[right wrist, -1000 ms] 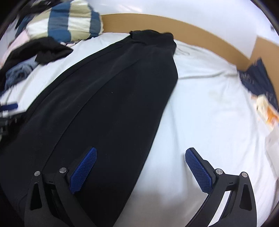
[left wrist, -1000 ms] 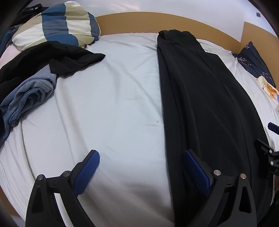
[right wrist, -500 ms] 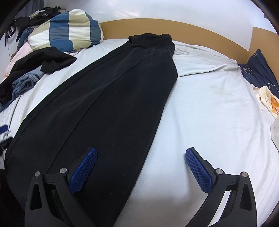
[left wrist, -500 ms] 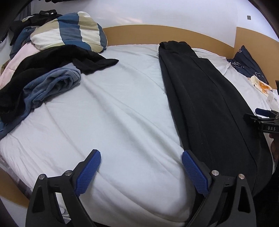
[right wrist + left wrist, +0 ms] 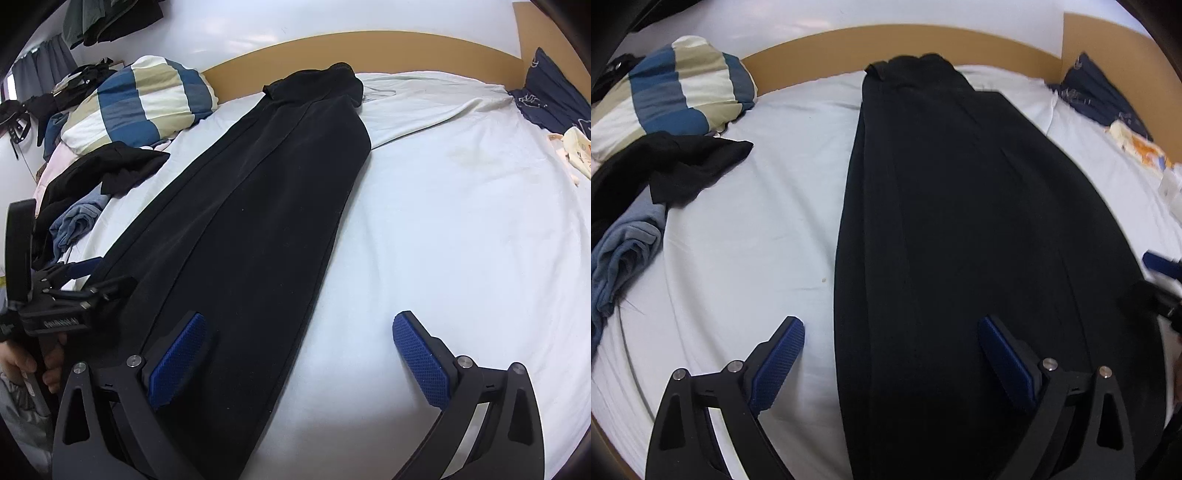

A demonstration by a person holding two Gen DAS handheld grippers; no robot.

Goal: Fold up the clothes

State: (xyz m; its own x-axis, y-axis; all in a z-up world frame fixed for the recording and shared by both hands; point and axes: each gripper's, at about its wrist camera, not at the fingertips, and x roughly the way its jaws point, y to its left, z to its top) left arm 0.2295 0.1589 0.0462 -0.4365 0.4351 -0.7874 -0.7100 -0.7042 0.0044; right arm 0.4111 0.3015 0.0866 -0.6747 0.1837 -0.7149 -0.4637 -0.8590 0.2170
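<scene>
A long black garment (image 5: 960,221) (image 5: 258,206) lies flat and lengthwise on the white bed sheet (image 5: 757,221) (image 5: 461,229), reaching to the headboard. My left gripper (image 5: 890,325) is open and straddles the garment's left edge near its near end, one finger over the sheet, one over the cloth. My right gripper (image 5: 299,325) is open across the garment's right edge, its left finger over the cloth. The left gripper (image 5: 88,275) also shows at the left of the right wrist view, held by a hand (image 5: 22,365). Nothing is between either pair of fingers.
A striped pillow (image 5: 676,92) (image 5: 144,99), a crumpled black garment (image 5: 676,166) (image 5: 110,170) and a blue garment (image 5: 624,254) (image 5: 77,218) lie at the left. A dark blue patterned cloth (image 5: 1100,92) (image 5: 554,96) and a small printed item (image 5: 1137,144) sit at the right. A tan headboard (image 5: 886,44) bounds the far side.
Both grippers have moved forward and lower over the near end of the black garment. The left gripper shifted right, so its right finger is now over the cloth. Both stay open.
</scene>
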